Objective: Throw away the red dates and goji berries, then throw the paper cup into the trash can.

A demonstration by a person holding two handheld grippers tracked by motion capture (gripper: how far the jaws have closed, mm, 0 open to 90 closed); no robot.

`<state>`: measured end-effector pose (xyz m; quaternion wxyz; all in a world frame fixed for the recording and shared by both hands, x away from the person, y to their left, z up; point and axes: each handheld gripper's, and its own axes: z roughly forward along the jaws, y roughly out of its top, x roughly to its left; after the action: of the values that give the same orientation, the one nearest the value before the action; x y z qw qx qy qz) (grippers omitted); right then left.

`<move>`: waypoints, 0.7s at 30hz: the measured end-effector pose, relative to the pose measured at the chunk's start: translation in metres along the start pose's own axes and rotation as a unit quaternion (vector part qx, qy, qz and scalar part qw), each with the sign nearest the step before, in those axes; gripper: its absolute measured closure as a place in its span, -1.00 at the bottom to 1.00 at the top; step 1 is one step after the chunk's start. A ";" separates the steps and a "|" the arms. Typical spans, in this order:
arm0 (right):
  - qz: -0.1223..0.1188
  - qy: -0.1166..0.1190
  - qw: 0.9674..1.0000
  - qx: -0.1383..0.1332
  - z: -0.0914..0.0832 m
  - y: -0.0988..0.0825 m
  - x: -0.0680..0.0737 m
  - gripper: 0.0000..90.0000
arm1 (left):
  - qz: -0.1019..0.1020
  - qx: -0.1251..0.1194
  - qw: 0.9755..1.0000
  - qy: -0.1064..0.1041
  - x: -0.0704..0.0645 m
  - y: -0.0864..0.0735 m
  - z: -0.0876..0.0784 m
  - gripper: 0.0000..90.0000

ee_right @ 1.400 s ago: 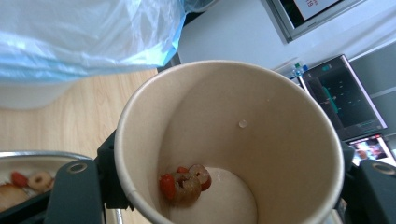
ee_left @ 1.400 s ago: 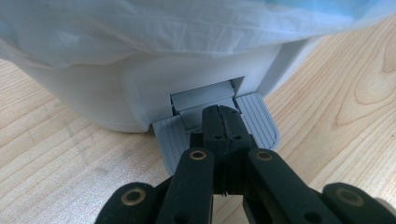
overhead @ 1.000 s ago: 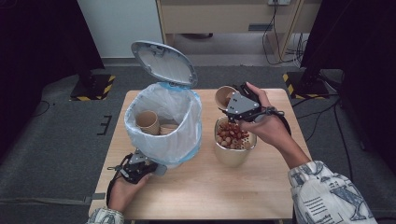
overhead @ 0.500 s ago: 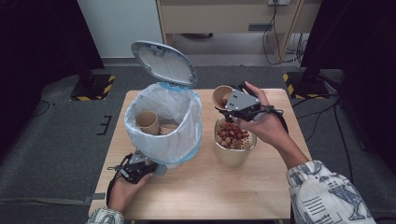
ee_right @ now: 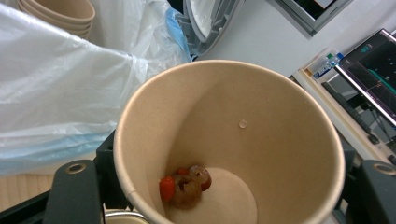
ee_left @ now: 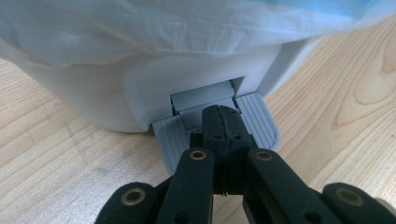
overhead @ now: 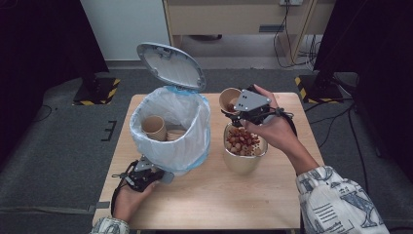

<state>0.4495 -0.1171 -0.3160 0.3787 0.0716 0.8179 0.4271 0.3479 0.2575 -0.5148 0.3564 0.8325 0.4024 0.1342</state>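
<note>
A white pedal bin (overhead: 170, 141) with a plastic liner stands on the wooden table (overhead: 214, 200), its lid (overhead: 170, 66) raised. My left gripper (overhead: 163, 176) is shut, and in the left gripper view its tips (ee_left: 223, 114) rest on the grey pedal (ee_left: 259, 123) at the bin's foot. My right gripper (overhead: 234, 111) is shut on a paper cup (overhead: 229, 99), tilted above a bowl (overhead: 243, 163) heaped with nuts and dried fruit (overhead: 241, 140). In the right gripper view the cup (ee_right: 261, 121) sits between the jaws with a few food bits (ee_right: 187, 184) at its bottom.
Used paper cups (overhead: 153, 126) lie inside the bin's liner. Dark stands and cables sit on the grey floor around the table. Bare wood stretches along the table's near edge (overhead: 214, 222) between the person's two arms.
</note>
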 end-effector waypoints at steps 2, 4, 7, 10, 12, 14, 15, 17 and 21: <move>0.005 0.002 1.000 -0.001 0.000 0.001 0.000 -0.39 | 0.000 0.000 1.000 0.000 0.000 0.000 0.000 1.00; 0.008 0.004 1.000 -0.003 0.001 0.001 0.000 -0.39 | 0.000 0.000 1.000 0.000 0.000 0.000 0.000 1.00; 0.010 0.006 1.000 -0.005 0.001 0.003 0.001 -0.39 | 0.000 0.000 1.000 0.000 0.000 0.000 0.000 1.00; 0.014 0.010 1.000 -0.007 0.002 0.004 0.002 -0.39 | 0.000 0.000 1.000 0.000 0.000 0.000 0.000 1.00; 0.018 0.011 1.000 -0.009 0.002 0.005 0.002 -0.39 | 0.000 0.000 1.000 0.000 0.000 0.000 0.000 1.00; 0.023 0.013 1.000 -0.011 0.003 0.007 0.002 -0.39 | 0.000 0.000 1.000 0.000 0.000 0.000 0.000 1.00; 0.024 0.014 1.000 -0.011 0.003 0.008 0.002 -0.39 | 0.000 0.000 1.000 0.000 0.000 0.000 0.000 1.00; 0.028 0.016 0.999 -0.013 0.003 0.009 0.002 -0.39 | 0.000 0.000 1.000 0.000 0.000 0.000 0.000 1.00; 0.036 0.021 0.999 -0.015 0.004 0.012 0.002 -0.39 | 0.000 0.000 1.000 0.000 0.000 0.000 0.000 1.00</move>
<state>0.4483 -0.1060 -0.3097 0.3463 0.0865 0.8163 0.4540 0.3479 0.2575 -0.5148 0.3565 0.8325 0.4024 0.1340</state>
